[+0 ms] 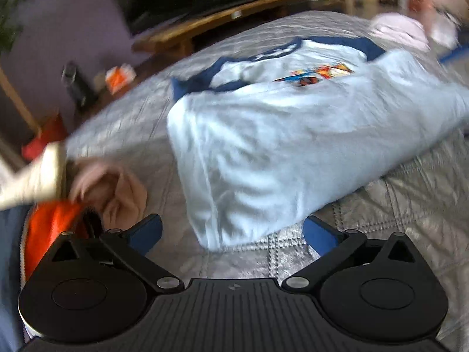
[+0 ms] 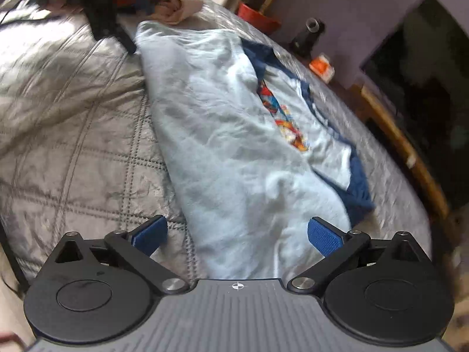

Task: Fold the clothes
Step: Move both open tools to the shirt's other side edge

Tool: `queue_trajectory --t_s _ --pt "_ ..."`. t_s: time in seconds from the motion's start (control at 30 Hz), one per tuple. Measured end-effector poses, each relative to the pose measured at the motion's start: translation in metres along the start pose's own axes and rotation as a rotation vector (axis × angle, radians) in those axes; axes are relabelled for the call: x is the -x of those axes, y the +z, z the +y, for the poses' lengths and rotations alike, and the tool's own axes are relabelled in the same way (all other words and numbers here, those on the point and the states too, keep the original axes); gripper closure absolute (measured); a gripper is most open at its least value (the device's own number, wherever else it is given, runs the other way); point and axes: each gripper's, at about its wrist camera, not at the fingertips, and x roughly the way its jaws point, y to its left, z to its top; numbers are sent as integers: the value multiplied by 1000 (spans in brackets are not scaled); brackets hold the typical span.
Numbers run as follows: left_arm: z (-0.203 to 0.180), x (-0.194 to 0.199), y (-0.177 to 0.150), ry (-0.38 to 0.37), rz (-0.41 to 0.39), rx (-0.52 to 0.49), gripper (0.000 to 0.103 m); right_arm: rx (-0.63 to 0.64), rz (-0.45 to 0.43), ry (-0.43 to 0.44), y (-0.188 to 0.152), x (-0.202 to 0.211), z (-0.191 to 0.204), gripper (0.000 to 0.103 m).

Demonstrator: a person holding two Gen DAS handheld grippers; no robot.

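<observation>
A light blue shirt (image 1: 281, 135) with navy sleeves and a colourful print lies partly folded on the grey quilted bedspread (image 1: 410, 205). My left gripper (image 1: 233, 234) hovers at the shirt's near corner, its blue pads spread wide and nothing pressed between them. In the right wrist view the same shirt (image 2: 234, 152) runs lengthwise away from the camera. My right gripper (image 2: 237, 236) is open over its near end, the cloth lying loose under the jaws. The other gripper (image 2: 108, 20), dark and blurred, shows at the shirt's far end.
A heap of pink and orange clothes (image 1: 96, 199) lies left of the shirt, with more garments (image 1: 401, 30) at the far right. Beyond the bed stand a wooden TV bench (image 1: 211, 26), a dark screen (image 2: 425, 88), a dark bottle (image 1: 74, 83) and a red bucket (image 2: 258, 17).
</observation>
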Motion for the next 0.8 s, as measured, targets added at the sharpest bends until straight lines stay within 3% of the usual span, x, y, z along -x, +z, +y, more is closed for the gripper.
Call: queue_trajectory --t_s 0.07,0.13,0.17,0.3,0.47,0.67,0.8 --pt "-5 3 -2 5 -33 -91 0 75 -8 -27 1 4 8 7" --pt "-6 5 -4 -10 -58 -152 0 69 -4 -25 0 4 7 24" --pt "-5 5 -5 -20 -69 -178 0 42 0 -17 -1 4 4 27" --pt "-2 1 -3 -57 -92 -222 0 -105 21 4 -3 -2 -12 15" --pt "3 -2 -3 -111 -112 -265 0 -102 16 5 -4 -3 -13 14" --pt "-2 0 -6 -126 -173 -400 0 -105 -6 14 -7 -2 -12 21" --pt "1 0 -3 -195 -157 -437 12 -97 -8 24 -7 -1 -11 30"
